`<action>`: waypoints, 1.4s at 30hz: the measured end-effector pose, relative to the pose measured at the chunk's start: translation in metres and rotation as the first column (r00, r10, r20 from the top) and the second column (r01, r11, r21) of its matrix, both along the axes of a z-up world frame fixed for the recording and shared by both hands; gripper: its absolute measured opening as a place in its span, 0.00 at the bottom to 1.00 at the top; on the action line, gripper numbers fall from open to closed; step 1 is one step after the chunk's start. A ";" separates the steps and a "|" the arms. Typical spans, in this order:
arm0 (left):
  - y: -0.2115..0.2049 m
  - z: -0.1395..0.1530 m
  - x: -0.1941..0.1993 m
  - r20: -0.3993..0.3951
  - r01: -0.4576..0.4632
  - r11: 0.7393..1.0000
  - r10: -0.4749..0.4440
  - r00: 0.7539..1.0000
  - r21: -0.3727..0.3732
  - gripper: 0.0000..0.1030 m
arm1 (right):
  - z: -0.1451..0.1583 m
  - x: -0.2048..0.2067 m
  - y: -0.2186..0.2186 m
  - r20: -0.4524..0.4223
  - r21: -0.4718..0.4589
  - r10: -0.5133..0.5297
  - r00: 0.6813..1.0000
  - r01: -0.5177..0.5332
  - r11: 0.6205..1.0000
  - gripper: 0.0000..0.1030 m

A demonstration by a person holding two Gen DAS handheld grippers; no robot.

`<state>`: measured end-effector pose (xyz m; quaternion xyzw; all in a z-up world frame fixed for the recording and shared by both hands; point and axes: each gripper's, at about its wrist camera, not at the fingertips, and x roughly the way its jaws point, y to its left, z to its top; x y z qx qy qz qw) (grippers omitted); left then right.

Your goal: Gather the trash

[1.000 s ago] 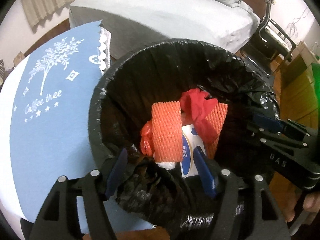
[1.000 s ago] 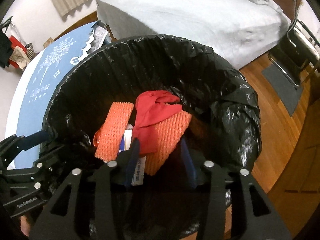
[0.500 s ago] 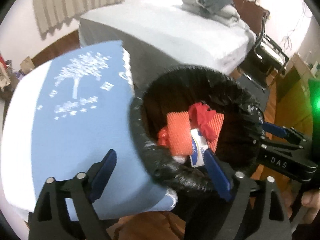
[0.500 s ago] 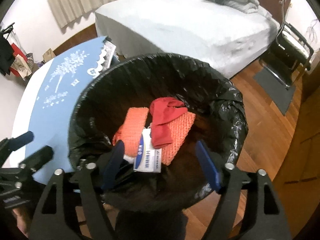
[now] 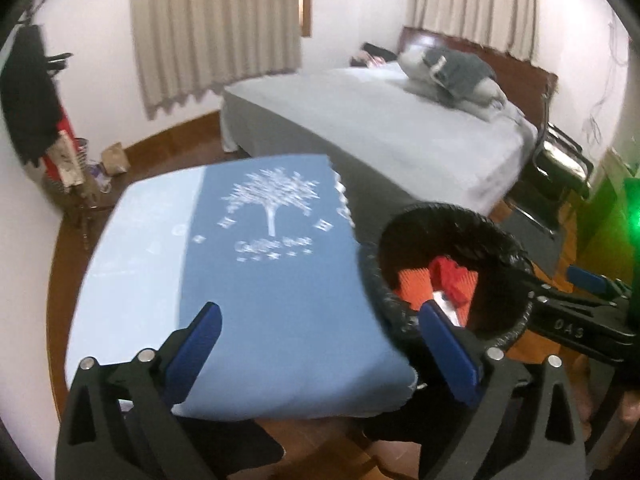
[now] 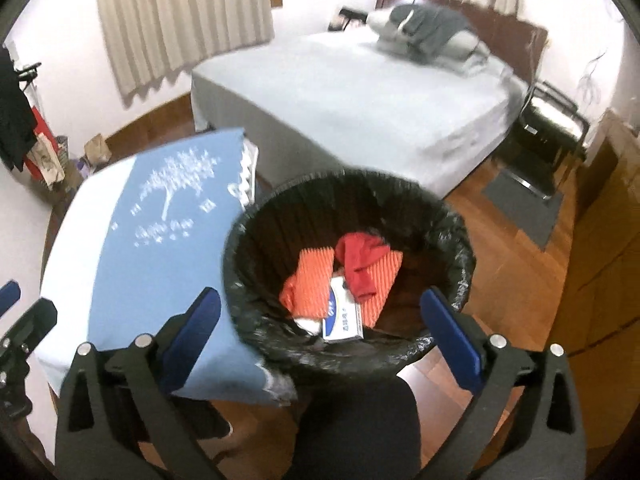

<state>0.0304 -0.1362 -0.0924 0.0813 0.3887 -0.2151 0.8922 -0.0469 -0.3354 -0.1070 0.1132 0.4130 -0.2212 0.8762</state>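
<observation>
A round bin with a black liner [image 6: 448,220] stands on the floor beside the table; it also shows in the left wrist view [image 5: 504,240]. Inside lie orange foam net sleeves [image 6: 314,280], a red wrapper [image 6: 360,258] and a small white and blue box [image 6: 342,318]. My right gripper [image 6: 320,330] is open and empty, raised above the bin's near rim. My left gripper [image 5: 318,344] is open and empty above the table's near edge, left of the bin. The right gripper shows side-on in the left wrist view [image 5: 576,304].
A table with a blue "Coffee tree" cloth [image 5: 260,272] sits left of the bin. A bed with a grey sheet [image 6: 360,96] lies behind. A black chair [image 6: 548,128] and floor mat [image 6: 524,204] stand at right. Bags and clutter [image 5: 64,160] sit by the left wall.
Both grippers have opened wide and pulled up and back from inside the bin. The left one has swung left over the table. The trash stays in the bin.
</observation>
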 end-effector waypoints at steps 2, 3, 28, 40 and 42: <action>0.014 0.009 -0.006 0.034 -0.037 0.999 0.036 0.999 0.016 0.94 | 0.011 -0.003 0.010 0.020 -0.002 -0.009 1.000 0.009 1.000 0.95; 0.020 0.013 -0.009 0.047 -0.048 0.999 0.047 0.998 0.020 0.94 | 0.019 -0.005 0.017 0.034 0.001 -0.013 0.999 0.013 1.000 0.95; 0.162 0.132 -0.097 0.292 -0.309 0.941 0.336 0.895 -0.135 0.94 | 0.150 -0.078 0.144 0.315 -0.105 0.069 0.946 -0.037 0.994 0.95; 0.155 0.122 -0.078 0.260 -0.325 0.938 0.347 0.901 -0.125 0.94 | 0.139 -0.066 0.150 0.301 -0.152 0.074 0.951 -0.029 0.988 0.95; 0.152 0.118 -0.070 0.251 -0.328 0.937 0.349 0.903 -0.122 0.94 | 0.135 -0.060 0.148 0.292 -0.152 0.074 0.953 -0.031 0.988 0.95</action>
